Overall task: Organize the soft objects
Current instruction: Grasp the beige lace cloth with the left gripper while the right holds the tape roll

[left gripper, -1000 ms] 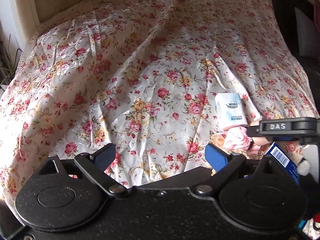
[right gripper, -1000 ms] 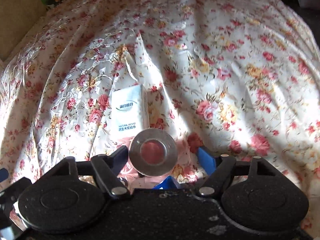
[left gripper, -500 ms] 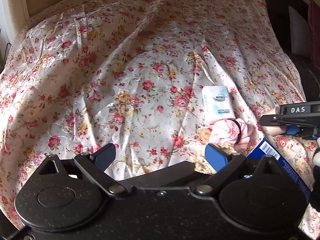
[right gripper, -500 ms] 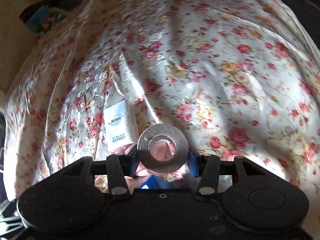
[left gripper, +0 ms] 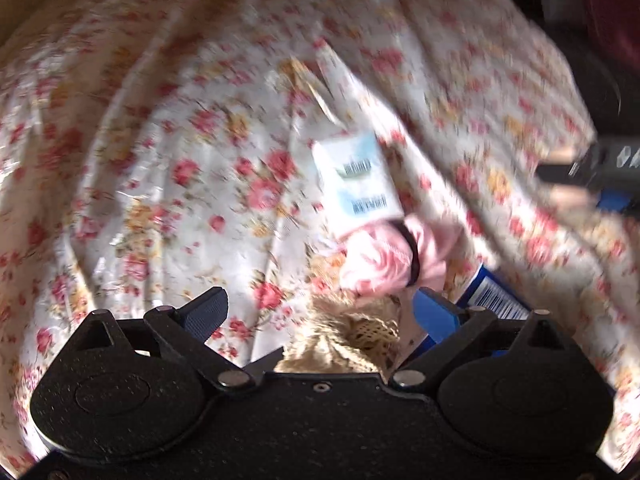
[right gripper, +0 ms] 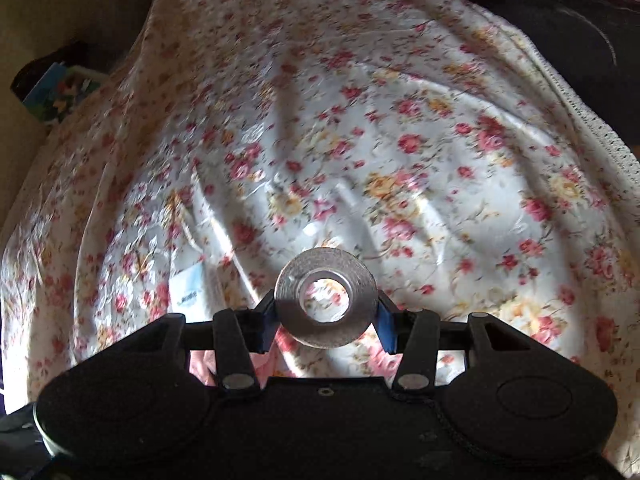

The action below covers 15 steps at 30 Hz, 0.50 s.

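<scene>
The right gripper has its blue pads pressed on either side of a roll of silver tape, the roll standing on edge with its hole facing the camera, so the floral bedspread shows through the core. It hangs clear of the cloth, which suits carrying it off to wherever it belongs, though the pictures show no bin or destination. The left gripper is empty and its jaws are opening, standing wide over the small heap on the bedspread. Just ahead of its pads lies a cream knitted piece (the view is blurred, so its exact kind is hard to tell), and beyond that a pink fabric scrunchie with a dark band, touching a white tissue pack. A blue box with a barcode pokes out at the right pad. The wide spread reads as readiness to take one of these soft things, probably the knitted piece or the scrunchie, since both sit nearest the fingers. Neither is touched yet.
</scene>
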Each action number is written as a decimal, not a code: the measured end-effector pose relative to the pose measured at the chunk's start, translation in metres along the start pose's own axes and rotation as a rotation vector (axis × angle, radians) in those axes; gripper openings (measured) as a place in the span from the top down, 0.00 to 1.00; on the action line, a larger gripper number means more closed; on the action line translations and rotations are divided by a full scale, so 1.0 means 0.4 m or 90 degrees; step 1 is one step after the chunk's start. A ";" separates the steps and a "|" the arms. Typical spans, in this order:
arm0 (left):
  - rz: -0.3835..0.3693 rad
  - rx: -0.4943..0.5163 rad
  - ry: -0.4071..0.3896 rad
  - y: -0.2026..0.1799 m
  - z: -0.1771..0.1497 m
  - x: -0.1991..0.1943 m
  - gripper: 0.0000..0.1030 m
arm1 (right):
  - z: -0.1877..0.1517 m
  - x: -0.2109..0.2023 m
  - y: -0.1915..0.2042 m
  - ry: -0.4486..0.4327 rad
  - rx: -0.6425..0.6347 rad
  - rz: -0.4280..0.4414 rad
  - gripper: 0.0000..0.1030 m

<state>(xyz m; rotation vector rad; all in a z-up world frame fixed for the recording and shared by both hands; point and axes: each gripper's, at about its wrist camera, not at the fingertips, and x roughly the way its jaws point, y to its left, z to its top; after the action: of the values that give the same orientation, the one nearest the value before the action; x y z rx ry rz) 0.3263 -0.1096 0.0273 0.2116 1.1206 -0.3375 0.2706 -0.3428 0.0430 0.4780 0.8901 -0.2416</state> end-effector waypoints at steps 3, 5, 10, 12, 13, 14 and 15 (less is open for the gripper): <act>0.004 0.018 0.054 -0.014 0.001 0.048 0.15 | 0.004 0.003 -0.003 -0.005 0.001 -0.005 0.54; 0.000 0.013 0.079 -0.010 0.000 0.071 0.20 | 0.004 0.003 -0.004 -0.003 0.001 0.002 0.54; -0.059 -0.042 0.109 0.019 0.006 0.095 0.47 | -0.001 0.000 0.002 0.002 -0.009 0.005 0.54; -0.058 -0.044 0.097 0.015 -0.004 0.096 0.49 | -0.002 0.001 0.003 0.005 -0.014 0.004 0.54; -0.056 -0.048 0.090 0.013 -0.009 0.094 0.50 | -0.003 0.002 0.005 0.008 -0.019 0.003 0.54; -0.056 -0.055 0.082 0.012 -0.008 0.089 0.50 | -0.004 0.002 0.007 0.012 -0.025 0.002 0.54; -0.057 -0.063 0.075 0.012 -0.008 0.083 0.50 | -0.006 0.002 0.008 0.015 -0.031 -0.001 0.54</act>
<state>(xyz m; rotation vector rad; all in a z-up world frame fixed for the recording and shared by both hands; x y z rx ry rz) 0.3385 -0.1093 -0.0039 0.0944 1.2625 -0.3509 0.2708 -0.3387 0.0420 0.4356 0.9172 -0.2163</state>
